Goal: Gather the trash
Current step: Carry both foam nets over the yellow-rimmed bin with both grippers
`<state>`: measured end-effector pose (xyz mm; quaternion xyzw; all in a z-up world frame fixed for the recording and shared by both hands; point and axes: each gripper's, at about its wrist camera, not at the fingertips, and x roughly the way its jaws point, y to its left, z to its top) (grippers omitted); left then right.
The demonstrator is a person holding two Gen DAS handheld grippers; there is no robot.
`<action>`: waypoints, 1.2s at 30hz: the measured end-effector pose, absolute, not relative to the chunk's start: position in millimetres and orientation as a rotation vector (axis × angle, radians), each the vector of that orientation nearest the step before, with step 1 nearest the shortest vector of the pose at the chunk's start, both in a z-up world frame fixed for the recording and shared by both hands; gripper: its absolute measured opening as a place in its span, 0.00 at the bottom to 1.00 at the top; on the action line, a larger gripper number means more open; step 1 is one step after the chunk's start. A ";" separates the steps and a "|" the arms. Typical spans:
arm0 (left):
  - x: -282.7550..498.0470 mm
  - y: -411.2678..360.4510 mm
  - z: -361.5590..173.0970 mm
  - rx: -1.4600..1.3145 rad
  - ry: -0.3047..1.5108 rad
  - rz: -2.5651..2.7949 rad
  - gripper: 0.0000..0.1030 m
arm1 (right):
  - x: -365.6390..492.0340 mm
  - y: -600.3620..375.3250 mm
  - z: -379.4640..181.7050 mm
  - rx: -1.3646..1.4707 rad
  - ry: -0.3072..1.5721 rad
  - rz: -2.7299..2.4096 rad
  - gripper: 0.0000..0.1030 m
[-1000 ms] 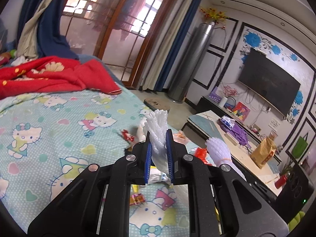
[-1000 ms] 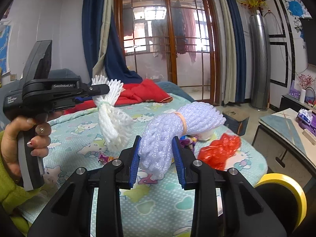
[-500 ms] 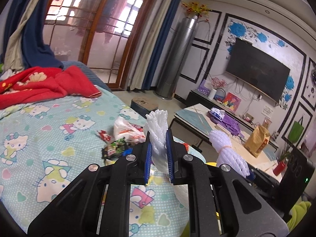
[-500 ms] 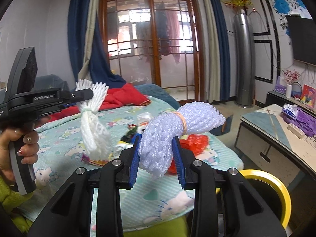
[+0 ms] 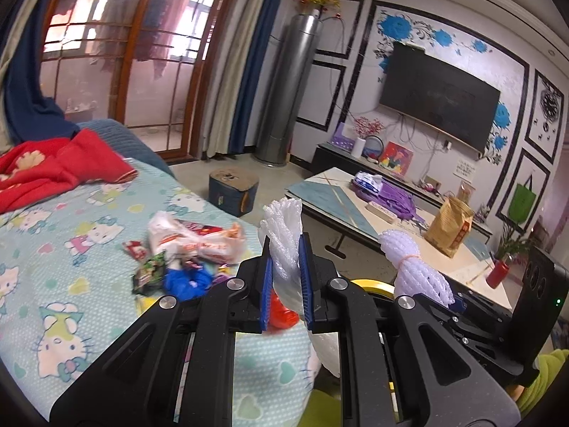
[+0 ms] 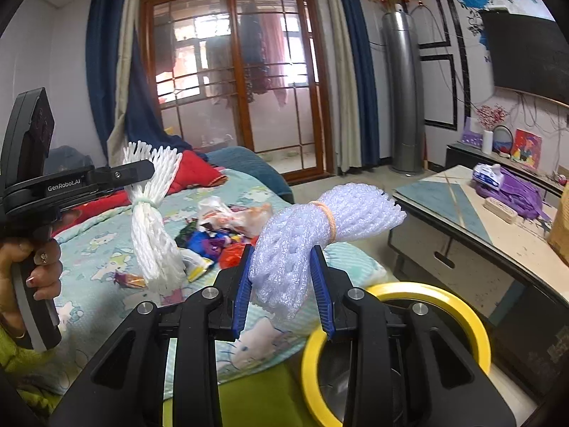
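L gripper (image 6: 142,170), marked "GenRobot.AI", grips white foam net (image 6: 153,235).

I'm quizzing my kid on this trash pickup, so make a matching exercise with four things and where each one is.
Things:
1. white foam net bundle
2. lilac foam net bundle
3. yellow-rimmed bin
4. red blanket

Places:
A. on the floor beside the bed
B. in the right claw
C. at the far end of the bed
D. in the left claw

Pairs: 1-D, 2-B, 3-A, 4-C
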<state>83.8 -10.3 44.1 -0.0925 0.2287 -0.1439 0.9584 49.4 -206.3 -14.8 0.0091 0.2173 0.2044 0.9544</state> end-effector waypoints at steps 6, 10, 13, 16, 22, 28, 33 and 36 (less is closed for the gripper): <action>100.4 -45.6 40.8 -0.159 0.472 -0.343 0.08 | 47.4 -228.6 -16.7 0.032 0.475 0.367 0.30; 110.2 -69.8 35.4 -0.133 0.482 -0.376 0.09 | 49.7 -247.2 -22.4 0.044 0.519 0.332 0.30; 116.2 -88.2 31.5 -0.104 0.488 -0.397 0.09 | 48.4 -256.7 -25.7 0.047 0.542 0.307 0.30; 119.1 -105.2 27.3 -0.070 0.486 -0.410 0.09 | 45.5 -268.9 -31.8 0.054 0.567 0.286 0.30; 125.6 -131.6 14.0 -0.024 0.505 -0.431 0.09 | 43.1 -285.4 -45.5 0.069 0.634 0.259 0.30; 131.4 -153.0 -3.0 0.008 0.545 -0.443 0.09 | 47.1 -298.4 -59.8 0.105 0.711 0.225 0.31; 135.4 -165.8 -18.2 0.034 0.581 -0.453 0.09 | 51.5 -302.6 -70.4 0.127 0.756 0.217 0.31; 137.3 -171.9 -25.5 0.046 0.596 -0.461 0.09 | 57.1 -306.2 -75.5 0.141 0.780 0.213 0.32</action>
